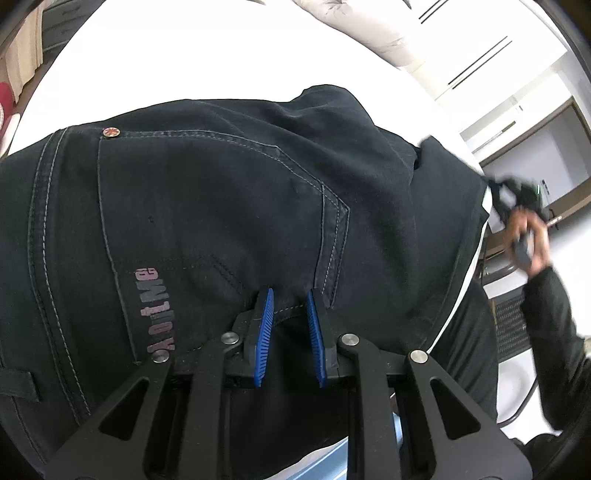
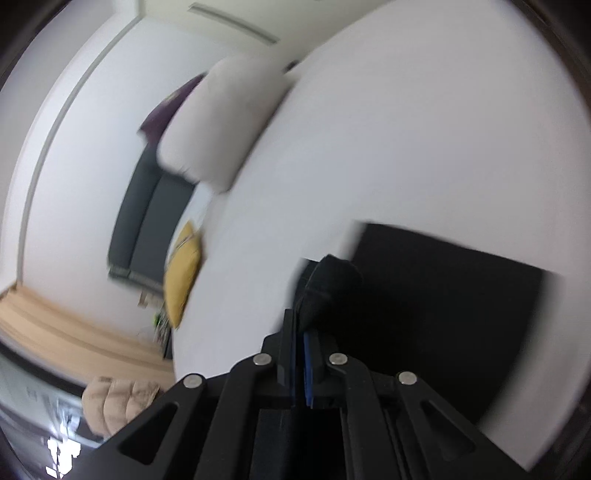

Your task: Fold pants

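Dark pants (image 1: 221,206) lie on the white bed (image 1: 177,55), back pocket up with grey stitching and a pink print. My left gripper (image 1: 290,295) points down onto them below the pocket. Its blue pads (image 1: 264,332) stand a narrow gap apart with a ridge of the fabric pinched between them. In the right wrist view, which is blurred, my right gripper (image 2: 301,325) is shut on a bunched end of the pants (image 2: 443,302), lifted off the bed (image 2: 406,129). The left wrist view shows that gripper (image 1: 513,192) and the hand (image 1: 532,240) at the pants' right edge.
A pale pillow (image 2: 221,122) lies at the bed's far edge, also seen as a pillow (image 1: 369,29) in the left wrist view. Beyond the bed stand a dark sofa (image 2: 144,221) with a yellow cushion (image 2: 184,273), and wooden flooring (image 2: 55,325).
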A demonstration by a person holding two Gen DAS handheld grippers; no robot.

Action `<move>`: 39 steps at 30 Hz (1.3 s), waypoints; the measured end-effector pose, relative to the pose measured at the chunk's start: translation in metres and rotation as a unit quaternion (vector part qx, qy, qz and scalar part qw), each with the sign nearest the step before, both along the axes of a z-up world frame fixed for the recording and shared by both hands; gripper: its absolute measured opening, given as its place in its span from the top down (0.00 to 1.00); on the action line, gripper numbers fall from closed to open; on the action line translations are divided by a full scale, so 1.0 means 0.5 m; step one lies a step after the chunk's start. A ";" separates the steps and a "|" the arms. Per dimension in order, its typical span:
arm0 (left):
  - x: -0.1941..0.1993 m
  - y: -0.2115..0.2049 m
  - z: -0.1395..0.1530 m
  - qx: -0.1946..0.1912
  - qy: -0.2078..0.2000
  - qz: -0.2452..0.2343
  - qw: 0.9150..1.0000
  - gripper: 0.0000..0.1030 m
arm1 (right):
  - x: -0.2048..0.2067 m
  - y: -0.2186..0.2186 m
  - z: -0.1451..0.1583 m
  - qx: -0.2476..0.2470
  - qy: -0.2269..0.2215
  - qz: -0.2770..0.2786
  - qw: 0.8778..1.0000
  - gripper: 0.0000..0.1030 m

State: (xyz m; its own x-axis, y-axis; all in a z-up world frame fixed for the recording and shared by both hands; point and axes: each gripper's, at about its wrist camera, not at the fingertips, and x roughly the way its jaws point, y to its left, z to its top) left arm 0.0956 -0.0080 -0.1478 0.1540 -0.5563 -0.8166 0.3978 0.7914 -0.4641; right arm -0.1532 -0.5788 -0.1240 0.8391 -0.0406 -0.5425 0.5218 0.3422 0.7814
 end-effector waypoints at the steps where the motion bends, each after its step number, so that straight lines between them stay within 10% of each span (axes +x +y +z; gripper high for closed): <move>1: 0.001 0.003 0.000 -0.002 0.002 0.002 1.000 0.82 | -0.029 -0.007 -0.021 0.012 0.006 -0.015 1.000 0.95; 7: 0.011 0.011 0.007 -0.002 0.017 0.015 1.000 0.82 | -0.095 -0.026 -0.108 0.068 -0.001 -0.047 0.997 0.95; 39: 0.023 0.052 0.024 -0.034 0.031 0.052 0.998 0.82 | -0.150 -0.050 -0.102 0.030 0.026 -0.088 0.995 0.97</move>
State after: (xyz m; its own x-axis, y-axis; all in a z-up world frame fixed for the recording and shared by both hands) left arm 0.1073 0.0178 -0.1357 0.1647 -0.5949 -0.7867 0.2834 0.7925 -0.5400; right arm -0.2283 -0.6040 -0.1749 0.7923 -0.1519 -0.5909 0.6101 0.1953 0.7679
